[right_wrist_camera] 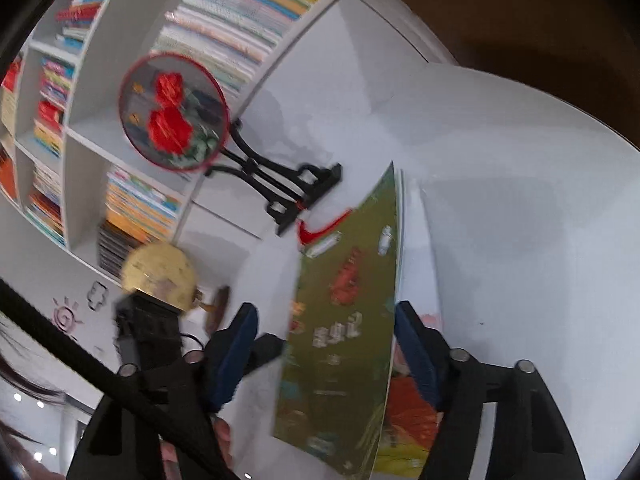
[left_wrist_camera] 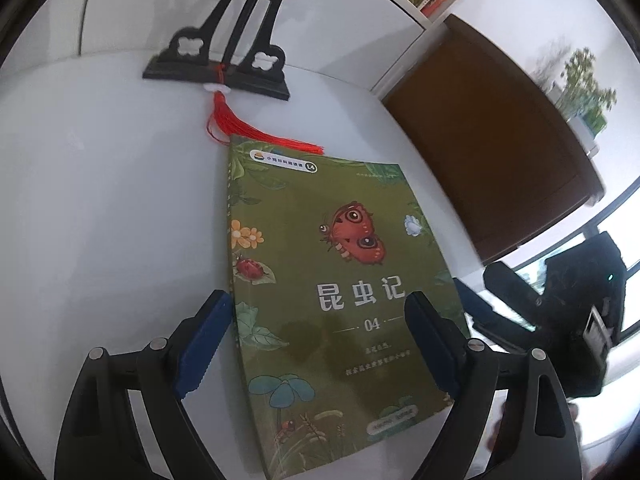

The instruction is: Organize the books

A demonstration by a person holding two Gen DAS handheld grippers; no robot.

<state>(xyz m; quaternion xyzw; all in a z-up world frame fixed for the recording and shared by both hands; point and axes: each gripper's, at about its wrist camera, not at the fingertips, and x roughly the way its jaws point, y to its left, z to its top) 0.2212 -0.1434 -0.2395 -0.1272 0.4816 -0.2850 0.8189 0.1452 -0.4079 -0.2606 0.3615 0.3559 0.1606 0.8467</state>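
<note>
Both grippers, left gripper (left_wrist_camera: 318, 336) and right gripper (right_wrist_camera: 326, 350), are hovering wide apart, gripping nothing, astride the green insect-cover paperback book (left_wrist_camera: 332, 280) lying on the white table (left_wrist_camera: 100, 200), so each should be closing squarely on an edge.

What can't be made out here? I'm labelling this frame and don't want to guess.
- Left wrist view: the green book's near corner, cut off by the frame edge.
- Left wrist view: the right tongs, blurred and partly behind the left tongs' finger.
- Right wrist view: the book's cover text, motion-blurred.
- Right wrist view: the orange-red page under the lifted cover, mostly hidden by it.
</note>
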